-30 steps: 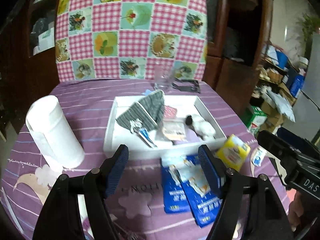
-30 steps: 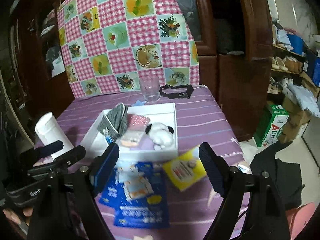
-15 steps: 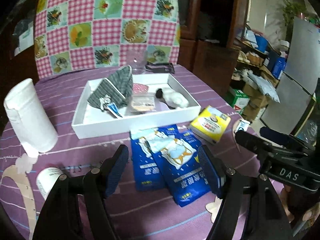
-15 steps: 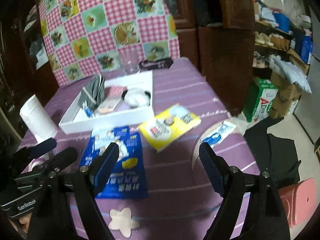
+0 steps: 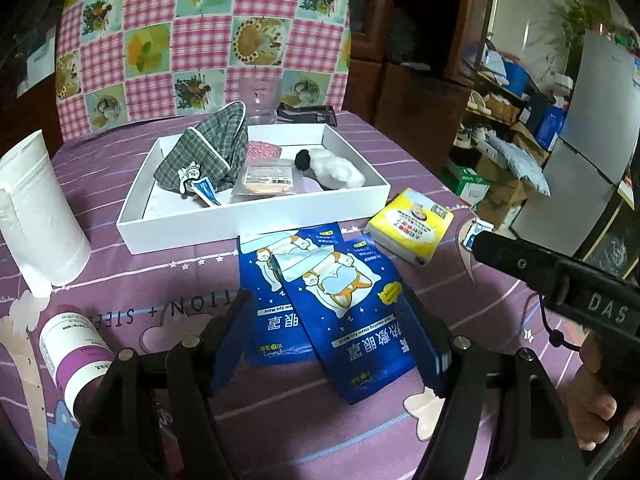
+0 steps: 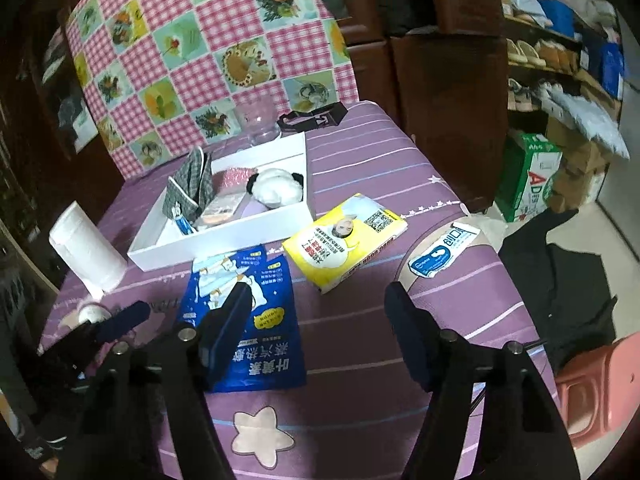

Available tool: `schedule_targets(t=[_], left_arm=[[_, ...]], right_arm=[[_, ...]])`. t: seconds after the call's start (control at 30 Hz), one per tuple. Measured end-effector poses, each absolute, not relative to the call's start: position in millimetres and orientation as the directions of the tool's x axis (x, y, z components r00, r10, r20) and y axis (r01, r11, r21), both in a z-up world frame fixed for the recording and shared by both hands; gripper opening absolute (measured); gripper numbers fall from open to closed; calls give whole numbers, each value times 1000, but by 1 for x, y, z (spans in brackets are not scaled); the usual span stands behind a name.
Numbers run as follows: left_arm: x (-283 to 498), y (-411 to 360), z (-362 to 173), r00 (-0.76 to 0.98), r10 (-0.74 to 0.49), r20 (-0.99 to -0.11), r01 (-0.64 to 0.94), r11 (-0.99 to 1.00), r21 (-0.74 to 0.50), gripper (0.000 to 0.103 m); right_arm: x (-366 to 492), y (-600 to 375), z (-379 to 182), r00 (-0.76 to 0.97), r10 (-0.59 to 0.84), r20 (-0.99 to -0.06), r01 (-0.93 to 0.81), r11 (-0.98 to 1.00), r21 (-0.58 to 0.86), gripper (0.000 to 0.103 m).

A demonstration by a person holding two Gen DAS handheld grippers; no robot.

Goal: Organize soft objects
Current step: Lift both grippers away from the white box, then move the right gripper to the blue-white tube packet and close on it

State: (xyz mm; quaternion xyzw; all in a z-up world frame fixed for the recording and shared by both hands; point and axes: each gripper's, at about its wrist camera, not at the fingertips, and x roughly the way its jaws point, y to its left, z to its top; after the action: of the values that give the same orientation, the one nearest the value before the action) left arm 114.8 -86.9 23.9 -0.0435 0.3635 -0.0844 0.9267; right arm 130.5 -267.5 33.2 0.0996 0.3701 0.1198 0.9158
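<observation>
Fingers (image 5: 416, 332) of left gripper (image 5: 326, 332) straddle blue packets (image 5: 340, 300), untouched.

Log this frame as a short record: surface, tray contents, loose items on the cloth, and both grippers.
surface: purple tablecloth
tray: white tray holding a grey plaid pouch, a small sealed packet and a black-and-white plush toy
loose items: two blue eye mask packs, overlapping; yellow tissue pack; small blue-and-white sachet; white paper roll; purple-labelled bottle, lying down
left gripper: open, above the blue packs, nothing gripped
right gripper: jaws closing, nothing between them
</observation>
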Motion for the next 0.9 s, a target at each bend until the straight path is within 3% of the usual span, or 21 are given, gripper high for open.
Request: schedule_targets(t=[0.5,0.67,0.8,0.9], left_arm=[[119,-107,23,739,-215,-638,196,975,-101,72],[128,-104,19,745,-195,-638,169,980,-102,72],[131,-95,23,760,-221,-611,164,975,-147,72],[139,-87,25,796,-170,-580,121,985,-123,72]], right_arm=[[135,-301,42,721,301,-625,-100,937,336,69],[148,-327,31,681,346,-646,-26,892,451,69],[155,-329,22,662,347,-665,7,884,468,69],[160,-318,15,636,347,-689,-2,894,448,69]])
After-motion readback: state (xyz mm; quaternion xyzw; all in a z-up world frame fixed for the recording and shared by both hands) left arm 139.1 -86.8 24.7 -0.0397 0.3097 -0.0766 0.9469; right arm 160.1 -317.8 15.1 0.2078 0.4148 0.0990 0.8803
